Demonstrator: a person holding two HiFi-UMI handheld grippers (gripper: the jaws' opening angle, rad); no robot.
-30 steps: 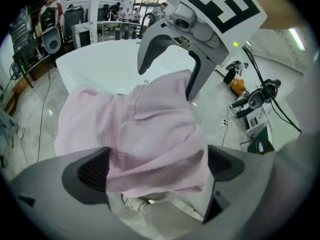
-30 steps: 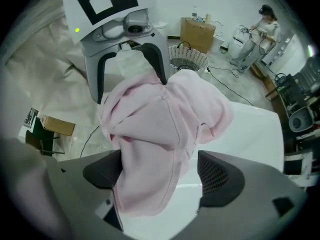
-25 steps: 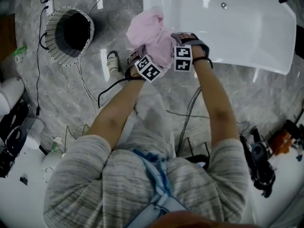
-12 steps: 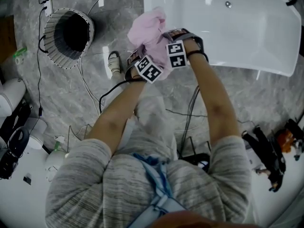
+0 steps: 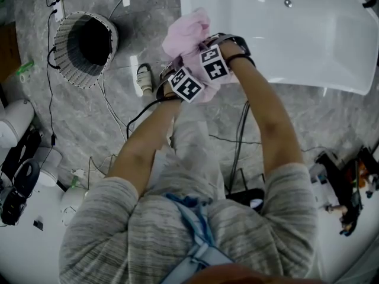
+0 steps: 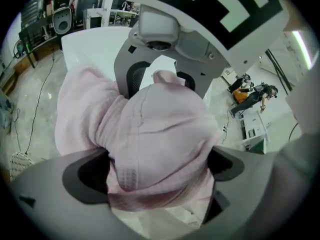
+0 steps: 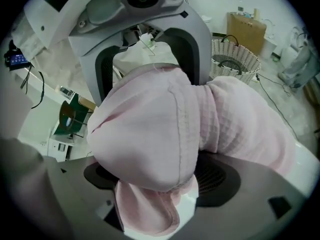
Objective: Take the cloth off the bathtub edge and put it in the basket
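The left tool [image 6: 159,156] and right tool [image 7: 155,184] each clench a bunched fold of the pink cloth [image 5: 188,33], which only their own views show. The head view places the cloth beside the bathtub [image 5: 308,34] edge. The right tool sits nearer the left than a second ago. The basket [image 5: 64,70] stands well apart.

Grey striped short-sleeved top [image 5: 100,229]

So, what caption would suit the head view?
Left gripper and right gripper hold a pink cloth by the bathtub; basket nearby.
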